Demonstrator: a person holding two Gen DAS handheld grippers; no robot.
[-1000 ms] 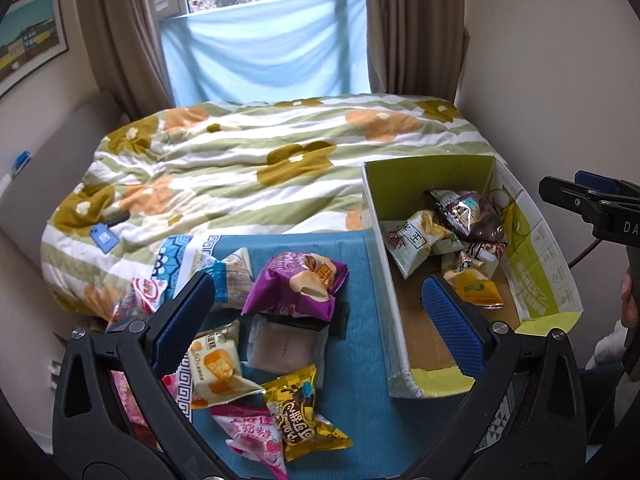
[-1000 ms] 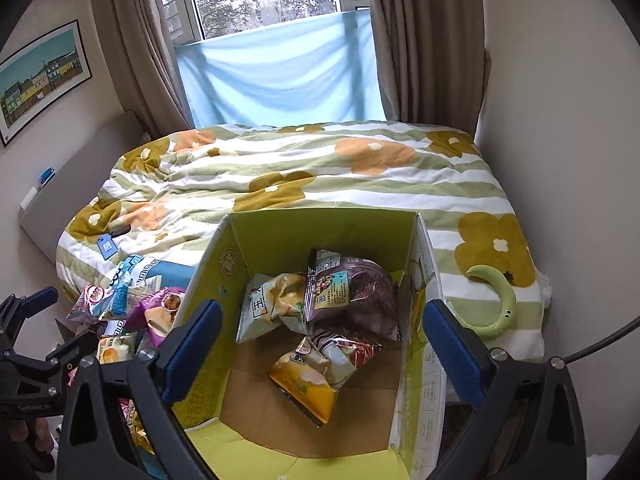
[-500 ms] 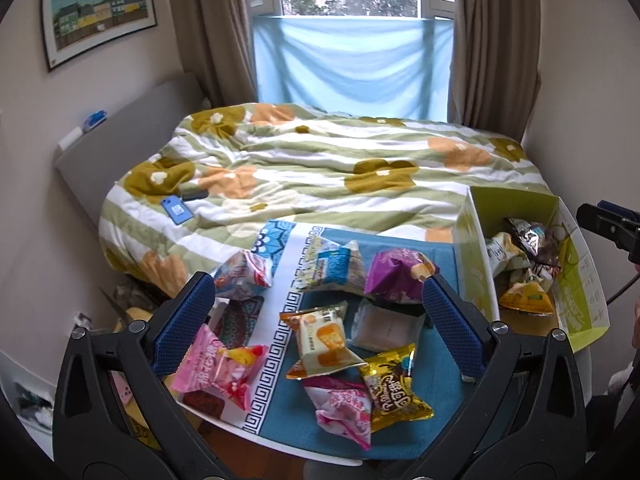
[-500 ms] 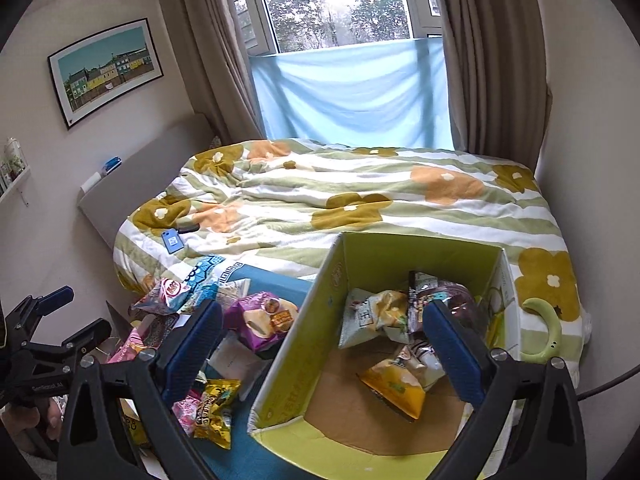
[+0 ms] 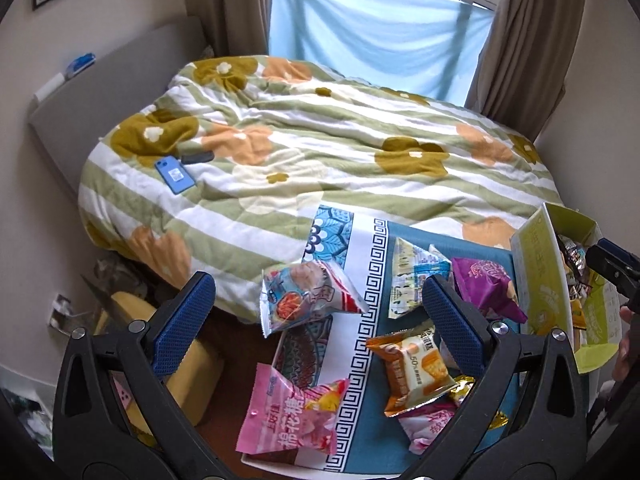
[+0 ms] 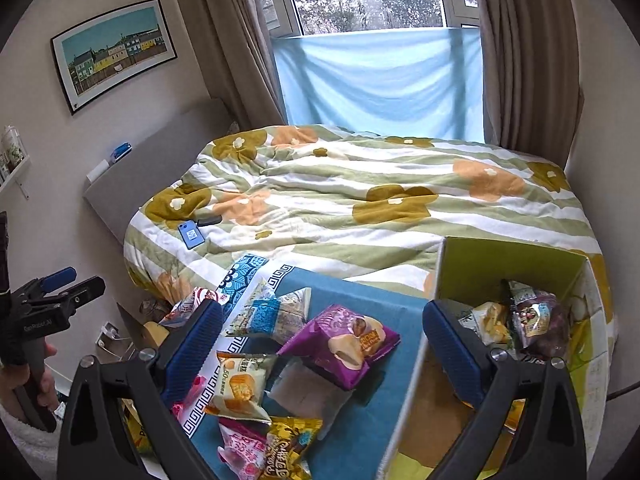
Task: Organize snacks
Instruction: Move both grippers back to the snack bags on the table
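Note:
Several snack packets lie on a blue patterned cloth (image 5: 360,432) in front of the bed. A red and blue packet (image 5: 308,296), an orange one (image 5: 416,372) and a pink one (image 5: 288,412) sit between the spread fingers of my left gripper (image 5: 318,320), which is open and empty above them. My right gripper (image 6: 322,344) is open too, held over a purple packet (image 6: 344,344) and the left wall of the yellow-green box (image 6: 516,256). The box holds several packets (image 6: 532,320). In the right wrist view the left gripper (image 6: 52,292) shows at the far left.
A bed with a flowered green striped quilt (image 5: 320,152) fills the space behind the cloth, with a blue phone (image 5: 174,174) on it. A grey headboard (image 6: 148,168) and wall stand left. Yellow items (image 5: 188,364) lie on the floor by the cloth's left edge.
Both grippers have swung left: the left one now hangs over the left side of the cloth, the right one has shifted from the box to straddle its left wall. Both stayed open.

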